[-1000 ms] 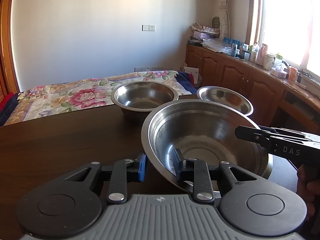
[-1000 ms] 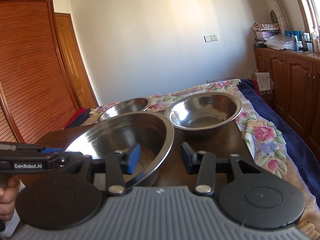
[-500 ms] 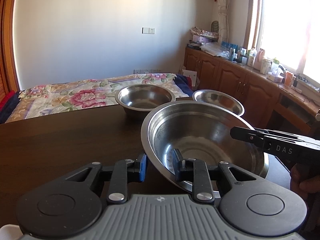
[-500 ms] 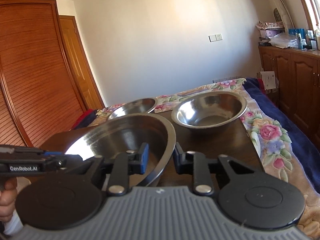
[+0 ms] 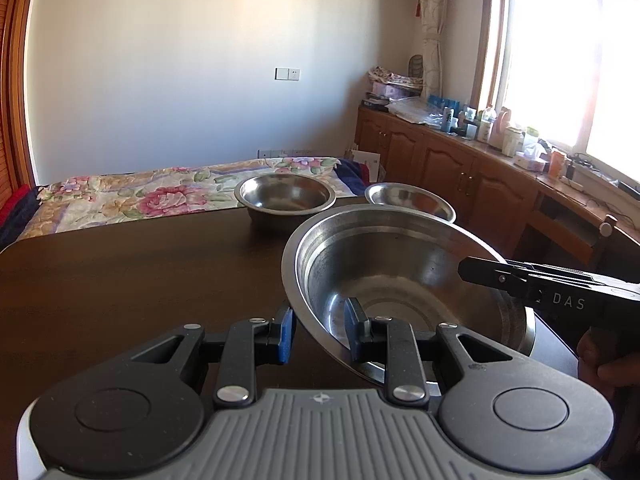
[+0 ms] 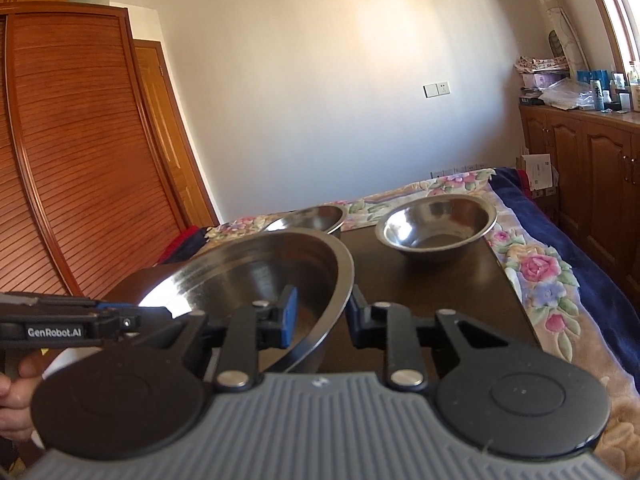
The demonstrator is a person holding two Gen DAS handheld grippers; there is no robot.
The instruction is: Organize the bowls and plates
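The desk [image 5: 120, 272] carries all three steel pieces, and I place everything by the big bowl [image 5: 400, 280], which sits nearest me. It is the widest, so I judge it should be the base of the stack, and that is why I have it from both sides. Behind it, at the desk's far edge, stands the mid bowl [image 5: 285, 196]; to the right of that, also behind the big bowl, is the small bowl [image 5: 410, 200], shallower, almost a plate. Neither touches the big bowl.

My left gripper [image 5: 320, 330] straddles the big bowl's near-left rim, one finger outside the wall and one inside, narrowed around it; a sliver of gap shows at the blue pad, so I cannot tell whether it truly clamps. My right gripper [image 6: 322, 314] does the same on the opposite rim, blue pad inside, black finger outside, and there too I cannot tell how firm the hold is.

Both grippers come in low and roughly level, facing each other across the big bowl. The rim looks tilted, though the lens may exaggerate that.
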